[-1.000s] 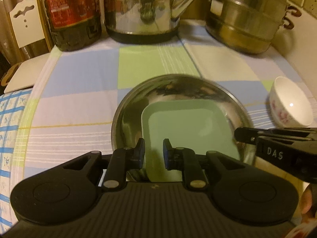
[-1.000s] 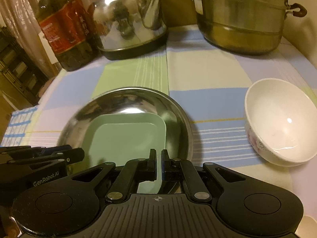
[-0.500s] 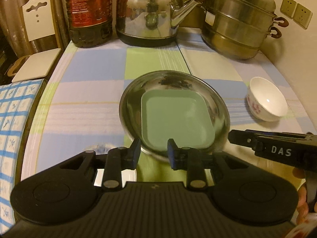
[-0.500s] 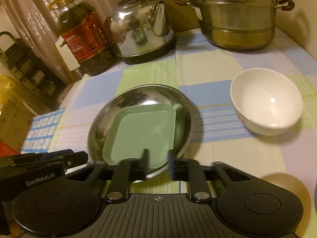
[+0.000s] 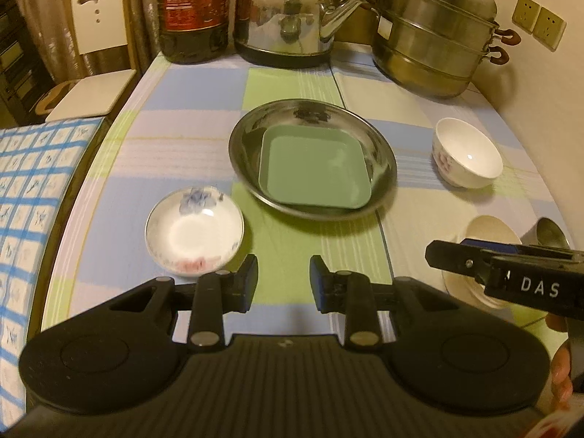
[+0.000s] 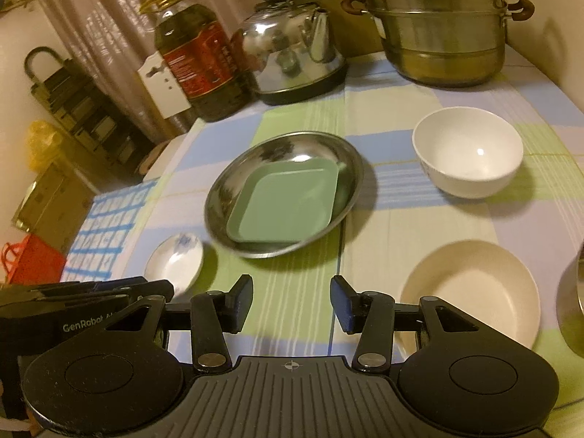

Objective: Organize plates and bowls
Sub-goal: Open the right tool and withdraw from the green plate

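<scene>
Both grippers' jaws gape empty; green square plate (image 5: 315, 173) nests in, seemingly, steel dish (image 5: 383, 157).

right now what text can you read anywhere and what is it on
"DAS": white letters on the black right tongs body, left wrist view.
"GenRobot A": on the black left tongs body, right wrist view; cut off after that.
Red label on the dark oil bottle: print too small and blurred to read.
</scene>
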Demonstrator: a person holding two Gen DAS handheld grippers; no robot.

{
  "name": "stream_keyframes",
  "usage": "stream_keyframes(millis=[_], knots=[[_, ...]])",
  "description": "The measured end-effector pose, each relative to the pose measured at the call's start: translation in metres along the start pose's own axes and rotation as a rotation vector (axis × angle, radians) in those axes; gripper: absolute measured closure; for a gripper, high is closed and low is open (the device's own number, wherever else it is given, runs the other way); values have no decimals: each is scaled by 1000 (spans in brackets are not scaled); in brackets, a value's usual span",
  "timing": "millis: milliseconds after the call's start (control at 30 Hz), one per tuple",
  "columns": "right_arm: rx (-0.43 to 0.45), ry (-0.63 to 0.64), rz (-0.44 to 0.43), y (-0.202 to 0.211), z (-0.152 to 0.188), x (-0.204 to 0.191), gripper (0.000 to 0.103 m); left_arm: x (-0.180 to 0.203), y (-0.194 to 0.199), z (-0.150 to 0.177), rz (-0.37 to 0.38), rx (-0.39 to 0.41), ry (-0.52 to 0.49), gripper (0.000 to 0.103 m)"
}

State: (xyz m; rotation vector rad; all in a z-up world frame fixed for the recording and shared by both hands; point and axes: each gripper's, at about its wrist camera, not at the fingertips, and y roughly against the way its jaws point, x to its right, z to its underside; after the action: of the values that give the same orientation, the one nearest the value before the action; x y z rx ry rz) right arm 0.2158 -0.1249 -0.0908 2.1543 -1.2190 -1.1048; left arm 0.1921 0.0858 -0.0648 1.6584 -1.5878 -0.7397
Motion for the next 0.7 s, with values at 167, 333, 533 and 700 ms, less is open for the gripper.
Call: stream_keyframes(millis=[167,333,533,700], knots=[[-27,18,-28,13,14,-2,54,2,20,19,-17,6,30,75],[-45,41,-47,23,24,-4,53,5,33,36,-32,-1,48,75],[-70,68,-60,32,36,-6,52,8,43,52,-44,-8,67,73],[-92,79,-62,33,42,-7,50,8,47,62,-47,-17,78,72]])
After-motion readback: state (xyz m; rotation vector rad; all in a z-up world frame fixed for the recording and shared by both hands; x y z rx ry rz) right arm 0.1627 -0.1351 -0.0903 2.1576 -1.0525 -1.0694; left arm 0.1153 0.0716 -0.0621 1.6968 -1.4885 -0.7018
